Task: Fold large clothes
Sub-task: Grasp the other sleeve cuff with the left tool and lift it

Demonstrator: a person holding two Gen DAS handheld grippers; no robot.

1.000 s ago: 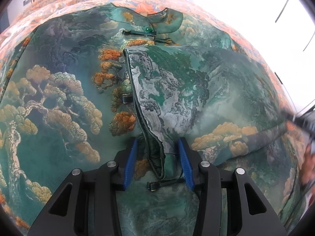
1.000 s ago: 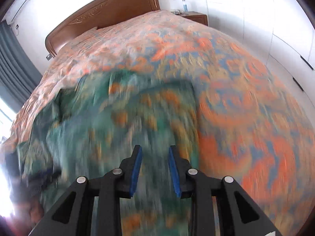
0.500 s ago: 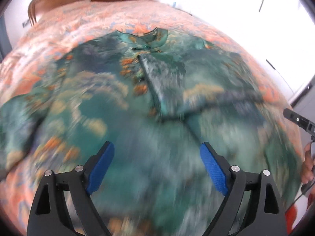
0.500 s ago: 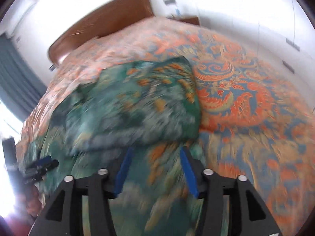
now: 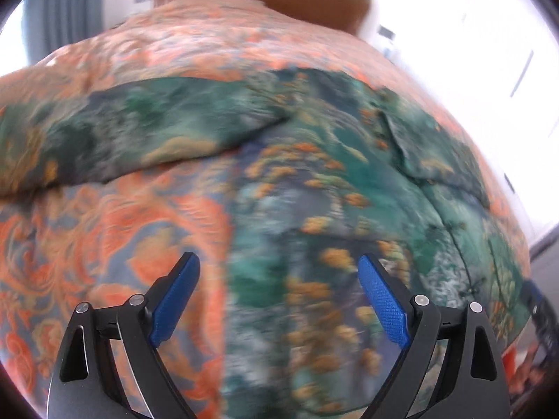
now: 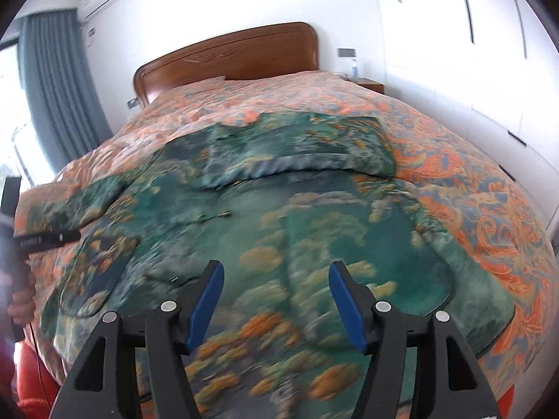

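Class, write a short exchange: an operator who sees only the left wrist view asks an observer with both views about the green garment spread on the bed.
Operator: From the left wrist I see only my own open jaws. Is the right gripper holding any cloth?
Observer: No. The right gripper is open; its jaws have just been opening, and nothing is between them. The garment lies below it.
Operator: My picture is blurred near the top of the bed. What stands beside it?
Observer: A wooden bedside table stands to the right of the headboard, with a small bottle-like thing on it, too small to identify.
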